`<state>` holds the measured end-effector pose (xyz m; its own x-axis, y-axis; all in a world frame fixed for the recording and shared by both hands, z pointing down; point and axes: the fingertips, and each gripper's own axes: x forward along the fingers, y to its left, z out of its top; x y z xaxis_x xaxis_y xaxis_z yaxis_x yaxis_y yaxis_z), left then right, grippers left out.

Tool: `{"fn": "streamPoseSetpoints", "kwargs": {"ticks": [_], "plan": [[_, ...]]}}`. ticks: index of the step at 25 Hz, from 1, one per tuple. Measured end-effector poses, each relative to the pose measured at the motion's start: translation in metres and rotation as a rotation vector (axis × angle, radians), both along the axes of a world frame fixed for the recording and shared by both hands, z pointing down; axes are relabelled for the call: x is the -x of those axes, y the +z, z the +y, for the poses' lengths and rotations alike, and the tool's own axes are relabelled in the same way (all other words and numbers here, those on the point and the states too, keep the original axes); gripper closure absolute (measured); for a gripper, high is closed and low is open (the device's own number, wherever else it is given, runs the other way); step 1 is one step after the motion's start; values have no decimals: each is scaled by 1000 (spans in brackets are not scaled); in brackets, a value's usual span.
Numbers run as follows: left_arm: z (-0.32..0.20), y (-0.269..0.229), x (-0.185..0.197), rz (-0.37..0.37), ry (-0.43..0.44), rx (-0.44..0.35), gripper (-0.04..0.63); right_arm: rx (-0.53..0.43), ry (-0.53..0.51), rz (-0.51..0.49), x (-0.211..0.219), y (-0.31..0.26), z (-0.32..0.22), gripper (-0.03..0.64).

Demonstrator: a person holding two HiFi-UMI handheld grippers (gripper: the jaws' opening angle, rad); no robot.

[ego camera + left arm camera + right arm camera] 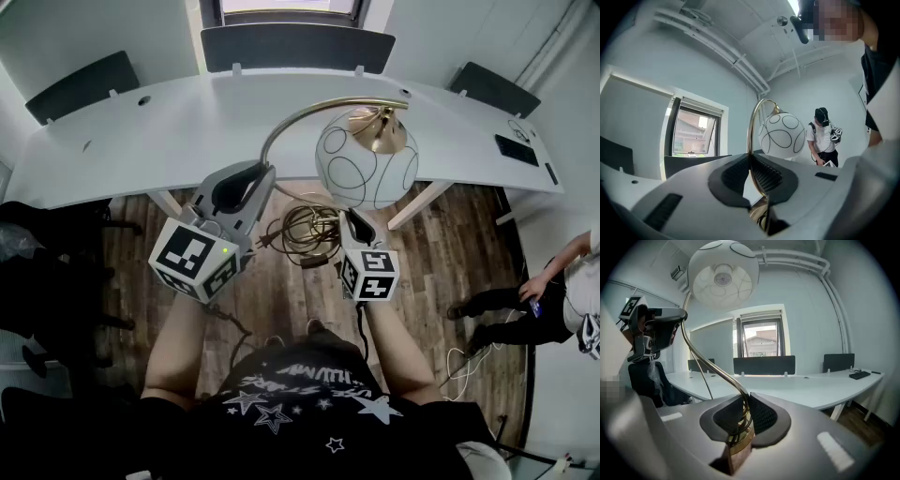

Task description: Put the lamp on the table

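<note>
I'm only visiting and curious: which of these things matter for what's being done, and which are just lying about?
In the job: lamp, gripped by the left gripper and right gripper; its cord; table.
Lying about: dark panels, keyboard, window, a person standing by.

Black T-shirt [291, 403] with white stars is worn, grey left gripper [262, 174] and right gripper [353, 221] are capped by black-and-white marker cubes [192, 255].

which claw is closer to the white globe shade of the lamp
Right. The right claw grips the low end of the brass stem, with the globe shade hanging just above it. The left claw clamps the arched part of the stem, farther off to the globe's left.
</note>
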<state>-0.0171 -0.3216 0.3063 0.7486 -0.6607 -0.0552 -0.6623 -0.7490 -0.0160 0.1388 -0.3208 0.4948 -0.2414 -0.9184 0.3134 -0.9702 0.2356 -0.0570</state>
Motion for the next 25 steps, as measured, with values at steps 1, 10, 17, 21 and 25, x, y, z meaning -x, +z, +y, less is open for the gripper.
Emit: {"fn": "streamPoseSetpoints", "kwargs": {"ticks": [1,10,17,21,25], "plan": [[0,0,0,0,-1,0,561,0,1,-1,0,0,0,577],[3,4,0,-10,-2,10,557,14,5,7,-1,4,6,577],[1,1,0,-6,2,8,560,16,5,15,0,0,6,577],[9,-5,2,-5,9,3,560,3,13,17,0,-6,13,577],[6,-3,0,-2,32,-15,560,8,30,9,-2,-4,12,577]]}}
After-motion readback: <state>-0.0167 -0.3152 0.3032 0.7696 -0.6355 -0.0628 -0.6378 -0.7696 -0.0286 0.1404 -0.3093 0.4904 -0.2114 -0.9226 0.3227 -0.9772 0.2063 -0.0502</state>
